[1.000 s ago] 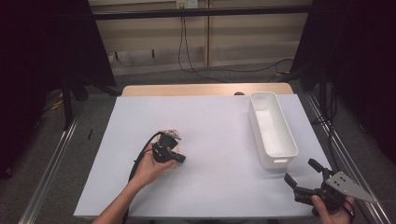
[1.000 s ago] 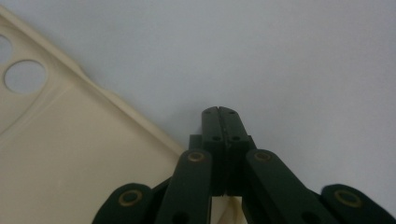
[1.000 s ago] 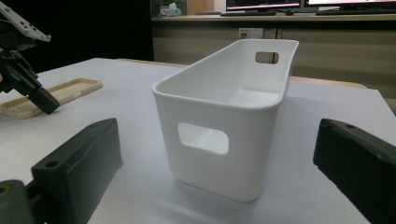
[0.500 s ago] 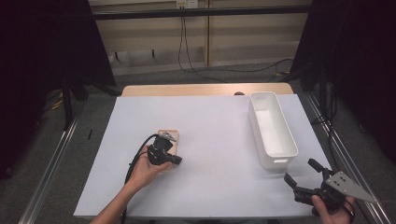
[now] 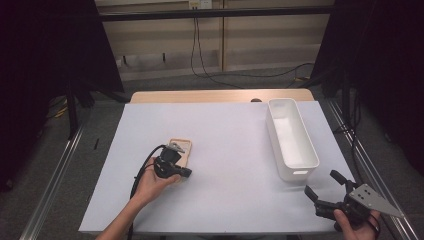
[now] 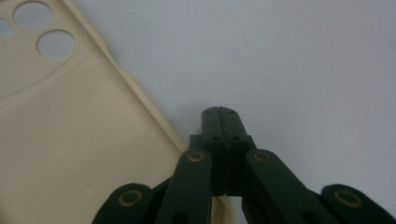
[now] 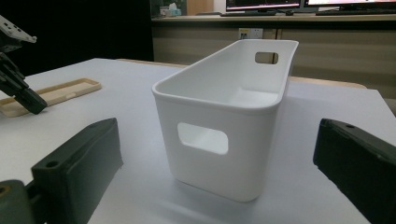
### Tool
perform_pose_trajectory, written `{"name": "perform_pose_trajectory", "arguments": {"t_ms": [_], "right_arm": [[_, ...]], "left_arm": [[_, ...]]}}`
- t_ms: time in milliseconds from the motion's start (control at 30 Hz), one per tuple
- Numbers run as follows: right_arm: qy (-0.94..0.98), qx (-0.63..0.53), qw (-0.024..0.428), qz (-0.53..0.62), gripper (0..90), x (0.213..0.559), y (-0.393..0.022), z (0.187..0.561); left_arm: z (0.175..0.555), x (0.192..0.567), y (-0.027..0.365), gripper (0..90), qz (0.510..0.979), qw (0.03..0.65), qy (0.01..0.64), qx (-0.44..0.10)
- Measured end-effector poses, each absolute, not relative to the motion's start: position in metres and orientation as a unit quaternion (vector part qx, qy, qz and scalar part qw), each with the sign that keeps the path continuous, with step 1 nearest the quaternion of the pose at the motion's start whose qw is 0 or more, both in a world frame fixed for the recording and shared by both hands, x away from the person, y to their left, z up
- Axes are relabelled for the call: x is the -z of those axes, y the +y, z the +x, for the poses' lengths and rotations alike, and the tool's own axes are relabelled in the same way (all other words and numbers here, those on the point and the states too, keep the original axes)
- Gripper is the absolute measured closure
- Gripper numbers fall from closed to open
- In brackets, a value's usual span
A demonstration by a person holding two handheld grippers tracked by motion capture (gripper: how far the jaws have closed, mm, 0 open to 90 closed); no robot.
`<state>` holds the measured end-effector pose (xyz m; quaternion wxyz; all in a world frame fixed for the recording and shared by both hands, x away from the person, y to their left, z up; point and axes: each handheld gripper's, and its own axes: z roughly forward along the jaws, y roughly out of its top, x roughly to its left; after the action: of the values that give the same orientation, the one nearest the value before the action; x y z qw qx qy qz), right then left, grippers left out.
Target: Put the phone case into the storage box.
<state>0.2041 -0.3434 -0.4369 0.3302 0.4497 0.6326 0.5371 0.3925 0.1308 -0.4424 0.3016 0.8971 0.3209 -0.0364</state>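
A beige phone case (image 5: 182,149) lies flat on the white table cover (image 5: 230,150), left of centre. My left gripper (image 5: 186,172) rests low at the case's near end, held by a hand. In the left gripper view its jaws (image 6: 219,113) are pressed together with nothing between the tips, which point at bare cover just beside the edge of the case (image 6: 70,140). My right gripper (image 5: 321,182) hangs open at the near right corner. In the right gripper view the white bin (image 7: 224,116) stands ahead between its wide-spread jaws, apart from them.
The long white bin (image 5: 291,137) stands empty along the right side. Wooden table edge (image 5: 220,96) shows at the back; metal rails (image 5: 55,175) run beside the table. The right gripper view also catches the left gripper (image 7: 16,81) and the case (image 7: 53,95) at far left.
The left gripper has slid a little toward the near left, and more of the case shows beyond it. The right gripper has kept still.
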Motion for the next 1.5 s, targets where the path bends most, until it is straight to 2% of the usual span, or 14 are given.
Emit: {"name": "perform_pose_trajectory", "arguments": {"t_ms": [500,1100,1500], "right_arm": [[0.634,-0.536,0.332,0.448,0.8,0.437,-0.343,0.204],[0.634,-0.535,0.333,0.449,0.8,0.437,-0.343,0.203],[0.637,-0.534,0.331,0.446,0.8,0.437,-0.342,0.204]], "left_arm": [[0.387,0.446,0.145,90.0,0.882,0.324,0.341,0.035],[0.383,0.442,0.151,90.0,0.888,0.304,0.344,0.013],[0.381,0.445,0.158,90.0,0.874,0.332,0.354,0.015]]}}
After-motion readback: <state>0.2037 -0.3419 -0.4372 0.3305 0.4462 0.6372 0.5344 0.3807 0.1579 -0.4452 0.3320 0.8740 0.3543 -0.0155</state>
